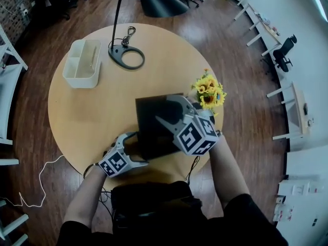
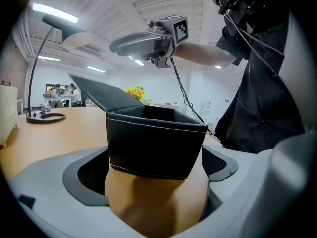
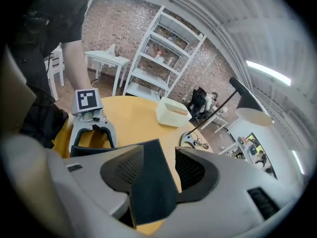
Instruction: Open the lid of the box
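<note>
Box [image 2: 156,140] in left claw [image 2: 156,168]; lid [image 3: 147,185], right claw [image 3: 158,168]

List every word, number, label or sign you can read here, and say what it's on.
No readable words or numbers anywhere.
Black-and-white square markers on the two grey cubes: coded patterns, no letters.
Distant lit screen in the right gripper view: too small to read.

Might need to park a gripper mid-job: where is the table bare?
Bare: the wide left stretch between tray and box, and the far right between lamp base and flowers. Crowded: near edge, with box, left gripper, right gripper.
</note>
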{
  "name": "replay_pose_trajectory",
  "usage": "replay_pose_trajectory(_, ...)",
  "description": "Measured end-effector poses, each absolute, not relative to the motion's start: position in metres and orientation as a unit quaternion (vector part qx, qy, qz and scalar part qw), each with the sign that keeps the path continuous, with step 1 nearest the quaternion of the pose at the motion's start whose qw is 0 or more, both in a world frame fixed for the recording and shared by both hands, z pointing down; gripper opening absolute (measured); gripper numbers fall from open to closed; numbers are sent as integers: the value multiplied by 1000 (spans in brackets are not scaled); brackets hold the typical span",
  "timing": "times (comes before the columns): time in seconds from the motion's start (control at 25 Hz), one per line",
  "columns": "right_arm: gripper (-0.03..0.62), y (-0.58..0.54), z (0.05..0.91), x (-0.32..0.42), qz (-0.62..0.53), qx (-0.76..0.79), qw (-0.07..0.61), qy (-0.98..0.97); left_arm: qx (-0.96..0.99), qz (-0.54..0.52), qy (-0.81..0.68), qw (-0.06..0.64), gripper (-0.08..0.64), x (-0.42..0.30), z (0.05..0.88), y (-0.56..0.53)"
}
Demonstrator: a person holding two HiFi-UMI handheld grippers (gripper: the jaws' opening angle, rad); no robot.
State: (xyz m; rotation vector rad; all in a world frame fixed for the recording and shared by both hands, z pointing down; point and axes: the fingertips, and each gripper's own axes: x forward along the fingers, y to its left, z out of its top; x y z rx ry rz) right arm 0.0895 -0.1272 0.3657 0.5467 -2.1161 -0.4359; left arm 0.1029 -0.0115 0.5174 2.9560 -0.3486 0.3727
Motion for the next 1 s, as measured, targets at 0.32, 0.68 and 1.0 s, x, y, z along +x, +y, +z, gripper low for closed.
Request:
replay_pose_trajectory(0.32,209,-95,346,154,-88,284,315,-901,950,73,-262,152,508,12,485,-8)
replay_pose_trajectory(0.68,209,-67,239,247,33,340,-7,-940,940,12,-336,54,300,3,332,-34)
replay_pose_trajectory(1.0,27,-56,209,287,19,362,-110,-925,896,-163,-405,83,144,3,239,-34)
